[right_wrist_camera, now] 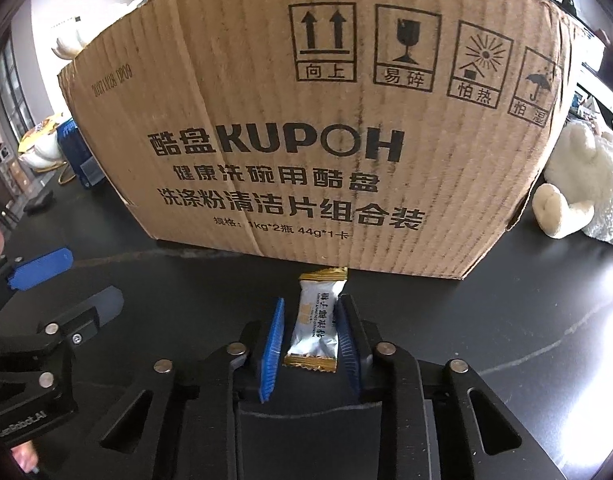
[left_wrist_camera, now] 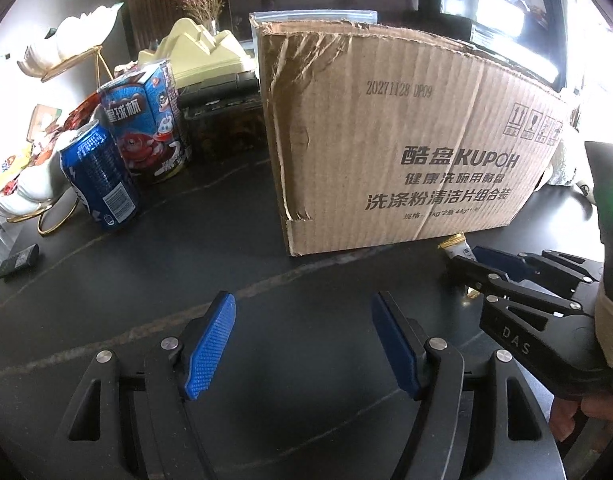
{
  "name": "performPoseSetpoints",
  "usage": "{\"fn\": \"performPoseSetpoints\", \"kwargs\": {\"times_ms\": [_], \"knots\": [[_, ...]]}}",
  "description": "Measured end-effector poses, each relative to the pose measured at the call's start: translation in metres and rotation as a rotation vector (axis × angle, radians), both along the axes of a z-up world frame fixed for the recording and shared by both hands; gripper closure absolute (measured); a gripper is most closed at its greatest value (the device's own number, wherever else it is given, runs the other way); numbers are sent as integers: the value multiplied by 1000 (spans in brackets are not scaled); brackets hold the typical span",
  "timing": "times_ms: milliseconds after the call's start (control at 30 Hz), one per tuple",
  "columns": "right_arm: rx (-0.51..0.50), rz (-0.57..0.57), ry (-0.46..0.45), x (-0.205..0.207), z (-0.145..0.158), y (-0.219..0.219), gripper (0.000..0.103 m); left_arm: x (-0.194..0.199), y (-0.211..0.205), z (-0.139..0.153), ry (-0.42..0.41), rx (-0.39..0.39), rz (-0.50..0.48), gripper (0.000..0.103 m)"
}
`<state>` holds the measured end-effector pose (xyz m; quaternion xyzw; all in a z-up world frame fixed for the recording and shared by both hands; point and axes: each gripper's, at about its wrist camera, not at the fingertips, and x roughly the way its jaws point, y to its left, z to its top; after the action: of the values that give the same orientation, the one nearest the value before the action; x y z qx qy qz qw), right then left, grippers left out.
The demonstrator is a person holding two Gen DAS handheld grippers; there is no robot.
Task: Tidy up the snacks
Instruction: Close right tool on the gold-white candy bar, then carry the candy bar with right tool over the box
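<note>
Your right tool (right_wrist_camera: 311, 344) is clamped on the small white gold-ended snack packet (right_wrist_camera: 315, 322) lying on the black counter (right_wrist_camera: 506, 340) just before the brown cardboard box (right_wrist_camera: 306, 120), left tool (left_wrist_camera: 302, 344) wide and empty; lift carelessly and the slick wrapper could slip free.

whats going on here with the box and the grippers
A person holding a gripper in each hand is sorting snacks on a black table. The right gripper has its jaws shut on a small white, gold-edged snack packet lying just in front of a big brown cardboard box. The left gripper hovers open and empty nearby.
</note>
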<state>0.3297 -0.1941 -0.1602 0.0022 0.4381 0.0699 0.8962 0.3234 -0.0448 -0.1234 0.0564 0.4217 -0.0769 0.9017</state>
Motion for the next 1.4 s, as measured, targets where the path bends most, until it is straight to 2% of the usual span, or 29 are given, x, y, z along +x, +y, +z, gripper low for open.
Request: {"fn": "performPoseSetpoints", "kwargs": {"times_ms": [167,400,800,1400], "knots": [[-18,-3,-8,-4,-7,10,80,-1,-1,0,2,-5,-1,33],[-14,-10,-13,0,-8,1,82,-3,-1,2,-4,-13,-3,33],[21,14,-82,-18,30,2,82,-5,4,20,-41,-18,-1,33],[62,29,-266,-50,106,7,82,-28,5,84,-163,-27,-36,31]]}}
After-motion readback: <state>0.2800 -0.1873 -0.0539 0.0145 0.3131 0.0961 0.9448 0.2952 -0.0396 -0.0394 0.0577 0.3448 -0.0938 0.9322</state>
